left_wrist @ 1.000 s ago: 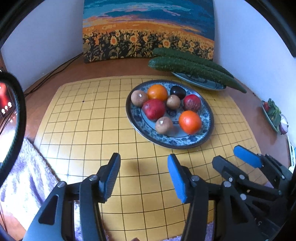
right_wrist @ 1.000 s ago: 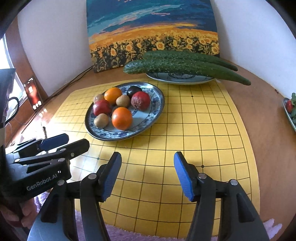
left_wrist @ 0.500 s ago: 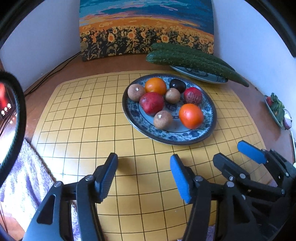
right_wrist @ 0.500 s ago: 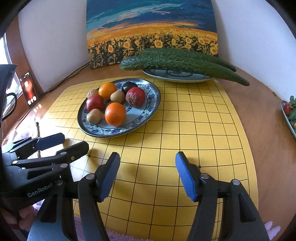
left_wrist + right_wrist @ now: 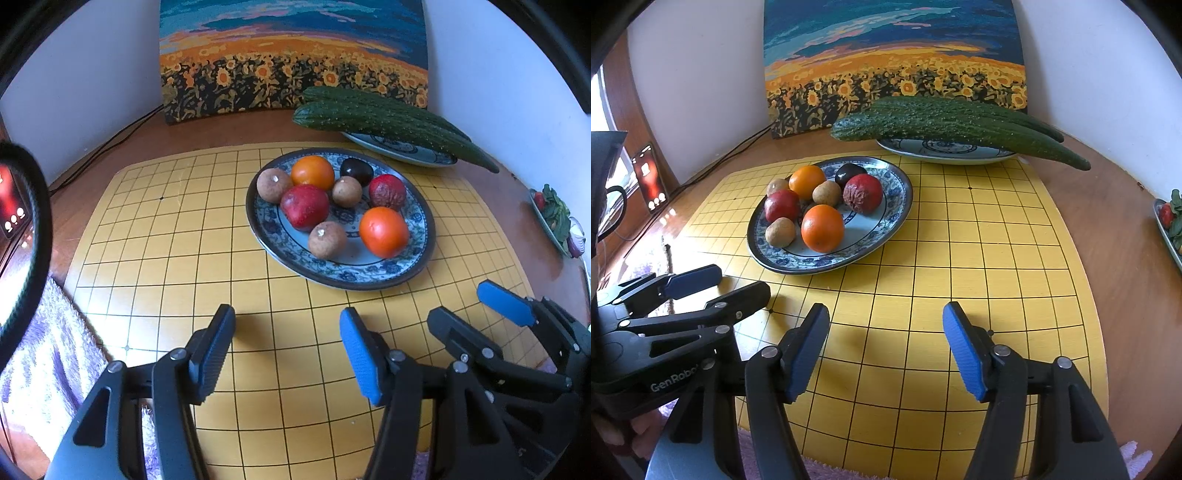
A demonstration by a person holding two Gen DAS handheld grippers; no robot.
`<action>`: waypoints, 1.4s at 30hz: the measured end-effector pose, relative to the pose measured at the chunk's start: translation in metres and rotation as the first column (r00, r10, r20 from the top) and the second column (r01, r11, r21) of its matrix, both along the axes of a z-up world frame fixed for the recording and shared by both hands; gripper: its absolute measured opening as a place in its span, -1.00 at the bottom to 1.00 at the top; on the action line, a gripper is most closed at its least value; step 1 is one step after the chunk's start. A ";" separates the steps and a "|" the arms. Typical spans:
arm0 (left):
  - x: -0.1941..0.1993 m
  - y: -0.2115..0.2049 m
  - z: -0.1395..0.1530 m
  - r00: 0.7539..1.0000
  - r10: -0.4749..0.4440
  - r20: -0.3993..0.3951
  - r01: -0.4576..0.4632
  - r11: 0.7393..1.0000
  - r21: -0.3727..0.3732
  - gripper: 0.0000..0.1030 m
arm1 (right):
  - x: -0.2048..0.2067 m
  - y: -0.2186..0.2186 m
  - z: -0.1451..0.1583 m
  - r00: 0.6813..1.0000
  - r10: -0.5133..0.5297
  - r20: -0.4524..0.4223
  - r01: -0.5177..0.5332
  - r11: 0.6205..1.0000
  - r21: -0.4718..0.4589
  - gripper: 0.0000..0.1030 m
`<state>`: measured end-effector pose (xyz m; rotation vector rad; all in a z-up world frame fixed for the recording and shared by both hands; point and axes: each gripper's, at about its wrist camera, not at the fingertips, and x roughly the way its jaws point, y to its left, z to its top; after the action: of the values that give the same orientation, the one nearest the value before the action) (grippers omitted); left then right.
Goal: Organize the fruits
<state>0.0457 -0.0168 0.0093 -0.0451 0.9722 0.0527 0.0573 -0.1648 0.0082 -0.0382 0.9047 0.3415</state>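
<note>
A blue-patterned plate (image 5: 351, 277) (image 5: 798, 264) sits on a yellow grid board (image 5: 166, 240). It holds two oranges (image 5: 384, 230) (image 5: 822, 227), two red fruits (image 5: 304, 206), three brown round fruits (image 5: 327, 240) and a dark plum (image 5: 356, 171). My left gripper (image 5: 286, 321) (image 5: 738, 280) hovers over the board short of the plate, open with nothing between its blue pads. My right gripper (image 5: 885, 317) (image 5: 461, 302) is beside it on the right, also open and holding nothing.
Two long cucumbers (image 5: 380, 118) (image 5: 953, 120) lie across a second plate (image 5: 402, 149) behind the fruit. A sunflower painting (image 5: 295, 74) leans on the wall. A dish of greens (image 5: 554, 218) sits far right, a purple towel (image 5: 44, 350) lies at the near left, and a lit phone (image 5: 650, 181) stands far left.
Both grippers' jaws have spread a little wider. Neither hand has visibly shifted, and the fruit lies as before.
</note>
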 end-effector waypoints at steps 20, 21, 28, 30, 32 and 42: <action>0.000 0.001 0.000 1.000 0.001 0.002 -0.001 1.000 0.006 0.20 | 0.001 0.000 -0.001 1.000 0.000 0.000 0.000 1.000 0.000 0.30; 0.000 0.001 0.000 1.000 0.001 0.002 -0.001 1.000 0.006 0.20 | 0.001 0.000 -0.001 1.000 0.000 0.001 0.000 1.000 0.000 0.30; 0.000 0.001 0.000 1.000 0.002 0.003 -0.002 1.000 0.005 0.20 | 0.001 0.000 -0.001 1.000 0.000 0.000 0.000 1.000 -0.001 0.31; 0.000 0.001 0.000 1.000 0.002 0.003 -0.002 1.000 0.005 0.20 | 0.001 0.000 -0.001 1.000 0.000 0.000 0.000 1.000 0.000 0.31; 0.000 0.001 0.000 1.000 0.002 0.003 -0.002 1.000 0.005 0.20 | 0.001 0.000 -0.001 1.000 0.000 0.000 0.000 1.000 0.000 0.32; 0.000 0.002 0.000 1.000 0.002 0.003 -0.002 1.000 0.006 0.20 | 0.001 0.000 -0.001 1.000 0.000 0.001 0.000 1.000 -0.001 0.32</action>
<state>0.0453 -0.0152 0.0093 -0.0404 0.9687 0.0571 0.0578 -0.1649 0.0073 -0.0387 0.9043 0.3409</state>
